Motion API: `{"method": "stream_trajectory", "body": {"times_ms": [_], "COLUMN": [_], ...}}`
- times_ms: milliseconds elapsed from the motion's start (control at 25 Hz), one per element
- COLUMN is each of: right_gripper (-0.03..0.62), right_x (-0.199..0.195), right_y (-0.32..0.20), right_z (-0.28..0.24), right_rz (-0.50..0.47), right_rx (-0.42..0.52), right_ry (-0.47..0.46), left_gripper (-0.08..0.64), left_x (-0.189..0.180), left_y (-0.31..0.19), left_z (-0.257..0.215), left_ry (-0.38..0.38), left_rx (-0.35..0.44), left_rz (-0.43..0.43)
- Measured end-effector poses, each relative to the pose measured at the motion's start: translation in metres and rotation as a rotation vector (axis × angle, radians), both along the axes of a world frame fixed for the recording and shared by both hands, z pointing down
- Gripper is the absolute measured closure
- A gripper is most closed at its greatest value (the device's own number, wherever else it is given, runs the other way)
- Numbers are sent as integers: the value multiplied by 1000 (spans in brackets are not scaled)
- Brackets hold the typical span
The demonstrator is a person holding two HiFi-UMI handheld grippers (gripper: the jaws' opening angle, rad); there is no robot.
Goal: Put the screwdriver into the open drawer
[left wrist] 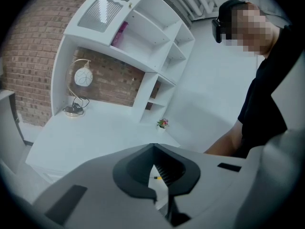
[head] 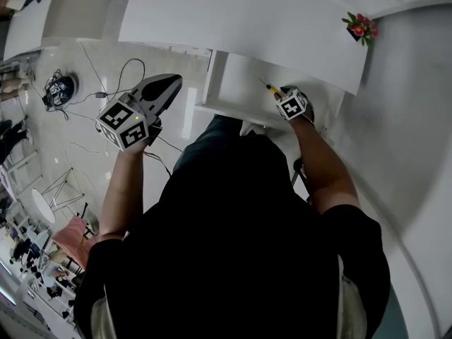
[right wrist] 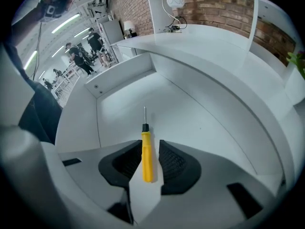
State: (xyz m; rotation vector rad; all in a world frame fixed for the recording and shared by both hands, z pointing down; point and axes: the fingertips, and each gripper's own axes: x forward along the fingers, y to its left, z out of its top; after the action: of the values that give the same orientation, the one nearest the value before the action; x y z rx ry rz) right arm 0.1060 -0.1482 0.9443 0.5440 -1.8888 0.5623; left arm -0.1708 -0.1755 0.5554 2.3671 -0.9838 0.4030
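Standing apart, the jaws of the right gripper [right wrist: 150, 143] flank the small screwdriver with a yellow plastic handle and thin steel shaft [right wrist: 147, 159]. A strip of white shows between the handle and the right pad. Contact on the left pad cannot be settled. Judged released: the tool appears to lie on the floor of the open white drawer [right wrist: 190, 123], shaft pointing away from the gripper toward the back wall.

Head view agrees: right gripper [head: 281, 96] over the drawer [head: 233, 83], screwdriver [head: 271, 88] just ahead of it, inside the drawer walls.

Handling, judged:
- light, rigid, not fragile
- round, smooth handle, so it may roll on the flat drawer floor
- best hold is across the middle of the handle, pads square to it; the thin shaft offers little to grip

Task status, judged: essentially done, with only the withdrawal left. Backing out along the handle's line would avoid nudging it.

Left gripper [left wrist: 153, 147]: jaw tips meet, nothing between them. It is held off to the left [head: 173, 82], away from the drawer and below the white desk top [head: 247, 20].
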Motion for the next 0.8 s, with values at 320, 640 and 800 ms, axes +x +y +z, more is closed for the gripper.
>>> {"method": "stream_trajectory", "body": {"times_ms": [320, 640, 800], "right_gripper": [476, 479, 480], "right_x": [-2, 1, 3], "right_y": [-4, -14, -21], "right_z": [-44, -91, -127], "right_rz": [28, 64, 91], "right_rx": [38, 137, 181], "right_ry": [-58, -119, -149], "left_gripper": [545, 544, 545], "left_x": [13, 24, 29], "left_y": [5, 5, 1], "left_z": [-18, -43, -57], "left_ry": [16, 37, 52], "left_rx": [40, 83, 102], "left_rz": [12, 39, 53]}}
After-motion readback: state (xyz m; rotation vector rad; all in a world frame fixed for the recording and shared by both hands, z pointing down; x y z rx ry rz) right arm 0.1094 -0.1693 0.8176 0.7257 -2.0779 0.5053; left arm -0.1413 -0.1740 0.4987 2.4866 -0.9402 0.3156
